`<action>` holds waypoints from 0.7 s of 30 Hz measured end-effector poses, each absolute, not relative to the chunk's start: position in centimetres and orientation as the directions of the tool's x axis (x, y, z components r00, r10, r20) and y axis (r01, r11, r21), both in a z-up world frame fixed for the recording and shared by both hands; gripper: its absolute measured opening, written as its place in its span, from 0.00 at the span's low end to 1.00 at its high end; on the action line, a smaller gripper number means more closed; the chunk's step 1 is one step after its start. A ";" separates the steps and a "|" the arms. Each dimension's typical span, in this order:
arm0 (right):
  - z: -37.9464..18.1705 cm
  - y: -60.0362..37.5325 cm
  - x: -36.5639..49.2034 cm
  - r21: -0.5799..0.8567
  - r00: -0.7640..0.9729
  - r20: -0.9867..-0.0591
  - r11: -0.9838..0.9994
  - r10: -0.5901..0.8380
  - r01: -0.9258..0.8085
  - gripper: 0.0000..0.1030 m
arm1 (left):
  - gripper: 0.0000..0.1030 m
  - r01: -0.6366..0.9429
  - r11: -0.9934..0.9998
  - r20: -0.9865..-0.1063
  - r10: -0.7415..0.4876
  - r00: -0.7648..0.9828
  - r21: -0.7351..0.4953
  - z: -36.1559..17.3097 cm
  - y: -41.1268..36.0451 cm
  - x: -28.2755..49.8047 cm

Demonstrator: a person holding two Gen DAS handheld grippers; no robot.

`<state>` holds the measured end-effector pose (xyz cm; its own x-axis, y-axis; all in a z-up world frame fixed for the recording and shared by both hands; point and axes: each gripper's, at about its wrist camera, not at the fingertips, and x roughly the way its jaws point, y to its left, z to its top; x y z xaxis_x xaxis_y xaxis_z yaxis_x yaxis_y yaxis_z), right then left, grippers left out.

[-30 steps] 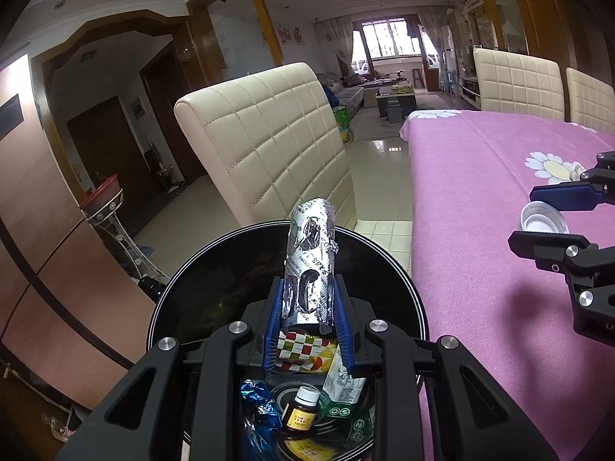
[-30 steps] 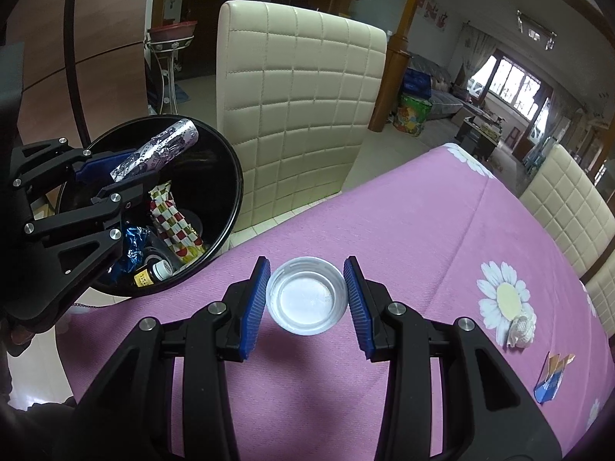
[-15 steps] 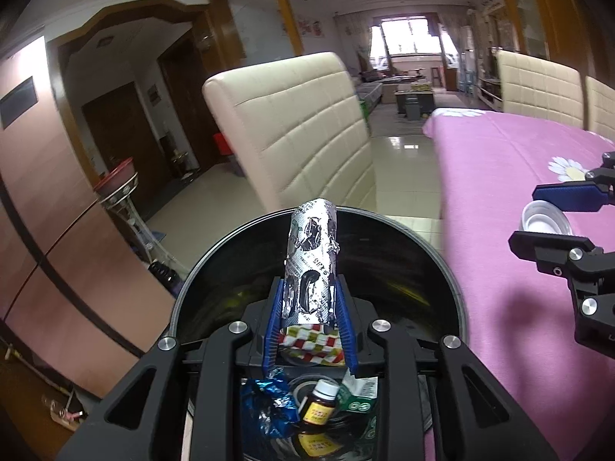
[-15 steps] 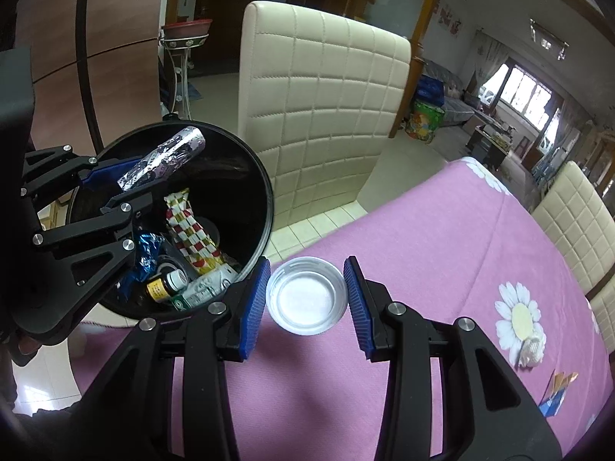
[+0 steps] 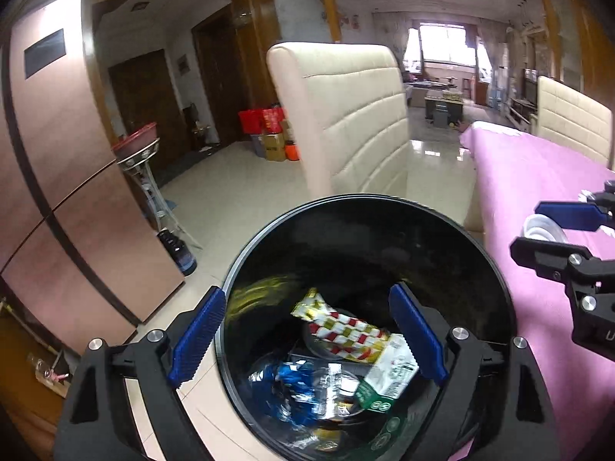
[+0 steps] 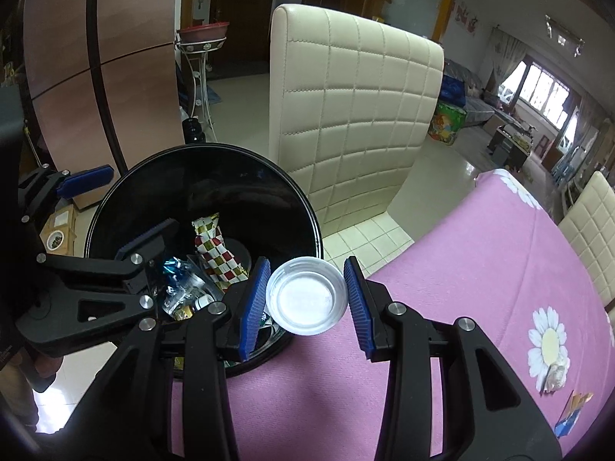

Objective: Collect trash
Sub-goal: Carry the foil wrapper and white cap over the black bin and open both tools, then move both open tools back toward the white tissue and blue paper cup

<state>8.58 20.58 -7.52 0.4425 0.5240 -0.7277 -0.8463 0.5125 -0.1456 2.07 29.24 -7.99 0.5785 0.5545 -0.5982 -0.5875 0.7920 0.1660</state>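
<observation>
A black round bin (image 5: 384, 201) (image 6: 230, 150) stands on the floor beside the table. My left gripper (image 5: 306, 294) (image 6: 119, 209) hangs over its mouth with the jaws opening wide and nothing between them. Down in the bin lie a red-and-white checkered wrapper (image 5: 346, 330) (image 6: 215, 257), a green-and-white carton (image 5: 388, 376), blue foil (image 5: 292, 376) and a silvery crumpled wrapper (image 5: 330, 382). My right gripper (image 6: 307, 269) (image 5: 557, 230) is shut on a clear plastic lid (image 6: 305, 301) (image 5: 542, 228), held at the table's edge just over the bin's near rim.
A cream quilted chair (image 6: 357, 115) (image 5: 357, 115) stands behind the bin. The table with the pink cloth (image 6: 480, 269) runs off to the right; a crumpled white scrap (image 6: 555, 376) and an orange-and-blue wrapper (image 6: 572, 411) lie on it. A wire plant stand (image 5: 142, 161) stands left.
My left gripper's jaws have sprung apart and the silver foil wrapper is gone from between them, down into the bin. My right gripper has carried the lid leftwards to the bin's rim.
</observation>
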 end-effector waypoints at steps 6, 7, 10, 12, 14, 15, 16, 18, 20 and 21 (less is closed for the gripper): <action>-7.9 21.8 8.5 -0.064 0.356 -0.752 0.476 0.555 -0.877 0.58 | 0.82 -0.637 0.754 -0.599 0.586 0.545 0.159 -7.6 30.8 0.7; -7.7 21.8 8.4 -0.058 0.367 -0.737 0.487 0.568 -0.871 0.64 | 0.82 -0.640 0.751 -0.598 0.592 0.541 0.165 -7.6 31.1 0.6; -7.7 21.7 8.1 -0.090 0.400 -0.723 0.496 0.564 -0.863 0.64 | 0.82 -0.642 0.746 -0.596 0.602 0.532 0.180 -7.8 31.2 0.5; -7.9 21.4 8.2 -0.121 0.429 -0.719 0.509 0.547 -0.852 0.63 | 0.82 -0.636 0.751 -0.600 0.596 0.533 0.181 -7.9 31.0 0.7; -8.0 20.9 8.5 -0.135 0.444 -0.721 0.521 0.532 -0.843 0.63 | 0.82 -0.624 0.761 -0.604 0.584 0.541 0.177 -8.0 30.7 1.0; -8.2 20.3 8.8 -0.139 0.453 -0.723 0.533 0.521 -0.835 0.63 | 0.82 -0.614 0.770 -0.608 0.575 0.548 0.174 -8.0 30.5 1.3; -8.2 19.7 9.1 -0.142 0.460 -0.724 0.541 0.514 -0.829 0.63 | 0.82 -0.606 0.776 -0.610 0.568 0.553 0.174 -7.9 30.2 1.6; -8.4 18.7 9.9 -0.150 0.477 -0.727 0.563 0.495 -0.813 0.63 | 0.82 -0.579 0.796 -0.609 0.550 0.572 0.176 -7.9 29.0 2.3; -8.6 17.3 10.9 -0.162 0.499 -0.730 0.591 0.467 -0.790 0.63 | 0.82 -0.548 0.818 -0.609 0.528 0.592 0.177 -7.8 27.7 3.2; -8.7 16.6 11.5 -0.166 0.508 -0.731 0.604 0.455 -0.780 0.63 | 0.82 -0.528 0.831 -0.609 0.513 0.605 0.176 -7.7 26.9 3.7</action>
<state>11.46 16.60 -8.68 0.5080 0.4550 -0.7314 -0.7795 0.6041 -0.1657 3.72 26.91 -7.73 0.6050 0.5134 -0.6086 -0.5277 0.8309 0.1765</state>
